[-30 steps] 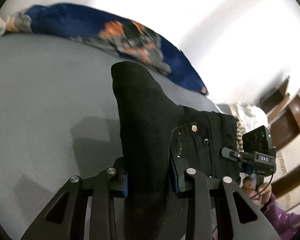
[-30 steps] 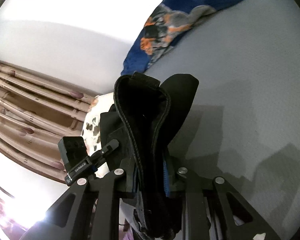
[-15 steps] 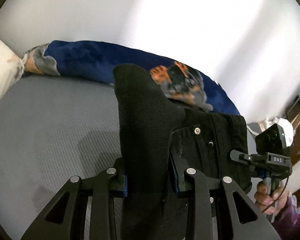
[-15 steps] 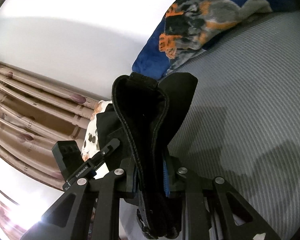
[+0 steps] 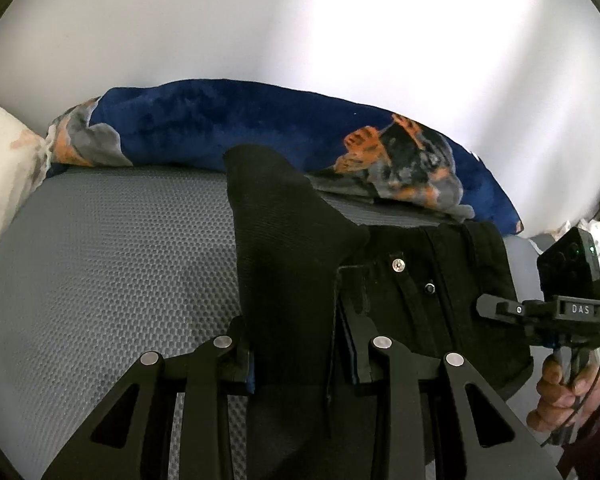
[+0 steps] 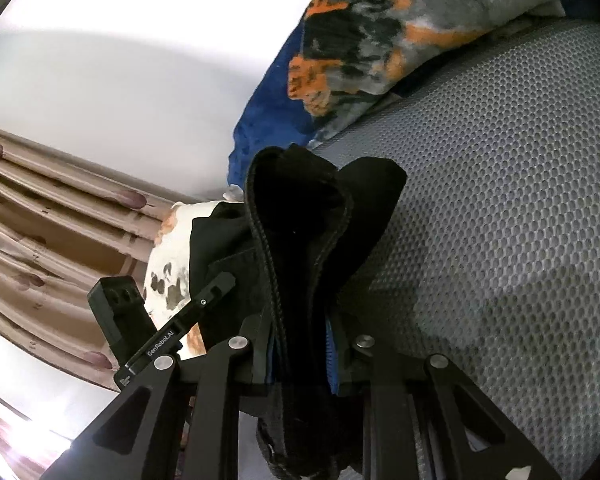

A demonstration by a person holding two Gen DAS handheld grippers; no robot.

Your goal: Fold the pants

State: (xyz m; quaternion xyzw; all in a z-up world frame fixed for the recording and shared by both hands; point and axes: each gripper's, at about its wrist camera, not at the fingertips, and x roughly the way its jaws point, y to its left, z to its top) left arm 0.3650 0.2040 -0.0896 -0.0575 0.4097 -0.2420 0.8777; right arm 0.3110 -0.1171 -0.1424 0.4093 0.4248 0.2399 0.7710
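Note:
The black pants hang bunched between the two grippers over a grey mesh bed surface. My left gripper is shut on a thick fold of the black fabric that stands up past its fingertips. The waistband with a metal button stretches right toward the right gripper's camera block, held by a hand. In the right wrist view my right gripper is shut on a stitched edge of the pants; the fabric rises above its pads. The left gripper's camera block shows at the left.
A blue blanket with an orange and grey print lies along the far edge of the bed against a white wall. A pale pillow sits at the far left. Brown curtains hang at the left of the right wrist view.
Both grippers moved across the bed toward the blanket and wall, carrying the pants. The blanket now fills more of both views. Both grips are unchanged.

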